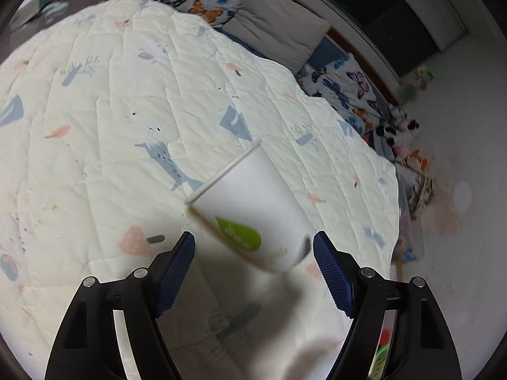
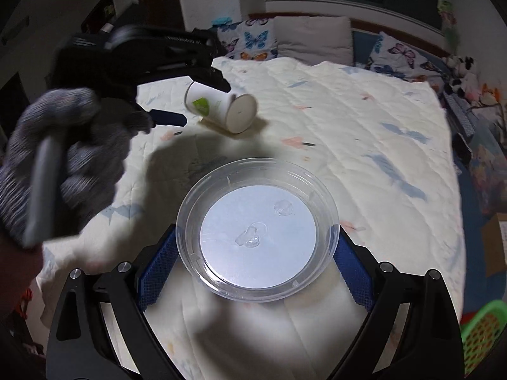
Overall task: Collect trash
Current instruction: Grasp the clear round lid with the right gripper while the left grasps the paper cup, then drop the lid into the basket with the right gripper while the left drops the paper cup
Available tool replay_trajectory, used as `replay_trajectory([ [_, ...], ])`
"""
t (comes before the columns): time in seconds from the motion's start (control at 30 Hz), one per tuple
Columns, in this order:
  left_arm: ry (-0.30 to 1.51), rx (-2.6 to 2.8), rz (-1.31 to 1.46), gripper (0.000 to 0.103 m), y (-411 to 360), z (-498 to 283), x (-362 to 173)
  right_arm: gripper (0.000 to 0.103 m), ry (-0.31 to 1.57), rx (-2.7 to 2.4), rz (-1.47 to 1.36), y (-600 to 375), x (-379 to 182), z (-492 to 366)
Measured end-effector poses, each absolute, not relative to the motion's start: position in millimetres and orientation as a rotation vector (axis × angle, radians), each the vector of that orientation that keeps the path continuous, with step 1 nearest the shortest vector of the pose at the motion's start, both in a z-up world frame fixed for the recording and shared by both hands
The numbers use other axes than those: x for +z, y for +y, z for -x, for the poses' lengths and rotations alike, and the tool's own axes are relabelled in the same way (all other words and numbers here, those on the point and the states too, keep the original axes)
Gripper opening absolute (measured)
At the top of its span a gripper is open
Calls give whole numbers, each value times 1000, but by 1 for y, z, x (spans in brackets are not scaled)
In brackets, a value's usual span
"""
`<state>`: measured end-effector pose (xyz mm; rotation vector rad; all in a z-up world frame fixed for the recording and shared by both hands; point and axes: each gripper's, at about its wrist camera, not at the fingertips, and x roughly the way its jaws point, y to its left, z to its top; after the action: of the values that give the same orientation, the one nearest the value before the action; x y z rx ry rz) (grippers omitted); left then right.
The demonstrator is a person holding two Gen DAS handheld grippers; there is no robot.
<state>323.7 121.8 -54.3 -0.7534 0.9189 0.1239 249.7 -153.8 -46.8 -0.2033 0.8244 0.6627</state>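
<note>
A white paper cup (image 1: 253,196) with a green leaf mark lies on its side on the cream quilt (image 1: 126,126). My left gripper (image 1: 253,236) is open around its base end, with the blue pads (image 1: 177,266) clear of the cup wall. In the right wrist view the same cup (image 2: 221,107) lies between the left gripper's (image 2: 205,104) spread fingers, which a gloved hand (image 2: 63,158) holds. My right gripper (image 2: 256,232) is shut on a round clear plastic bowl (image 2: 190,202), held above the quilt (image 2: 348,126). A few water drops sit on the bowl's bottom.
Butterfly-print bedding and a grey pillow (image 2: 313,38) line the far edge of the bed under a dark window. Stuffed toys (image 2: 462,76) crowd the right side. A green basket (image 2: 484,326) and a cardboard box (image 2: 494,240) stand on the floor at the right.
</note>
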Motion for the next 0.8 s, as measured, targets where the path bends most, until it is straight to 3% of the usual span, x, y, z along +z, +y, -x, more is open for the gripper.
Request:
replay_trajectory([
  [0.5,939,179,865,75,132,-356,-72,92,814,524,111,-238,-35,-203],
  [0.8,928,79,789,62,120,-350,-62,92,828,405,37,-288,-40,-185],
])
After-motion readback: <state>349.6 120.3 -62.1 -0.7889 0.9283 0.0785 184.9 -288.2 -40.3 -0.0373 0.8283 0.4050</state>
